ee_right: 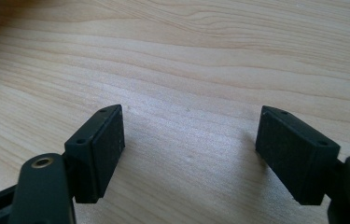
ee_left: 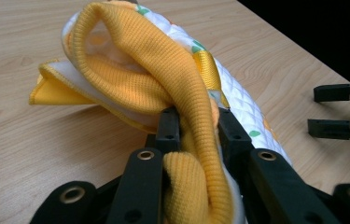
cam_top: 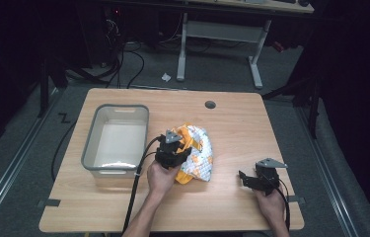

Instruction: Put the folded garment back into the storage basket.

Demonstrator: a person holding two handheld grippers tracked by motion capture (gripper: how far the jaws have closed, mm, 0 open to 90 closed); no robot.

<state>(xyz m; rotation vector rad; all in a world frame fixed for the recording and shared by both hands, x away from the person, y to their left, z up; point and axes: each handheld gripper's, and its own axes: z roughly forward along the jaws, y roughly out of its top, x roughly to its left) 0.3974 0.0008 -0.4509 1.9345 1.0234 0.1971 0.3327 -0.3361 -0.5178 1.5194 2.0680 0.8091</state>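
The left gripper clamps its jaws on a ribbed yellow fold of the quilted yellow-and-white cloth, which lies bunched at the middle of the wooden table, just right of the grey plastic bin. The right gripper rests near the table's front right, jaws spread wide with nothing between them.

The left gripper covers part of the yellow and white cloth in the high view, so its fingertips are lost against the fabric. In the left gripper view the cloth's held fold is cut off at the bottom edge. The cloth's small printed pattern cannot be made out.
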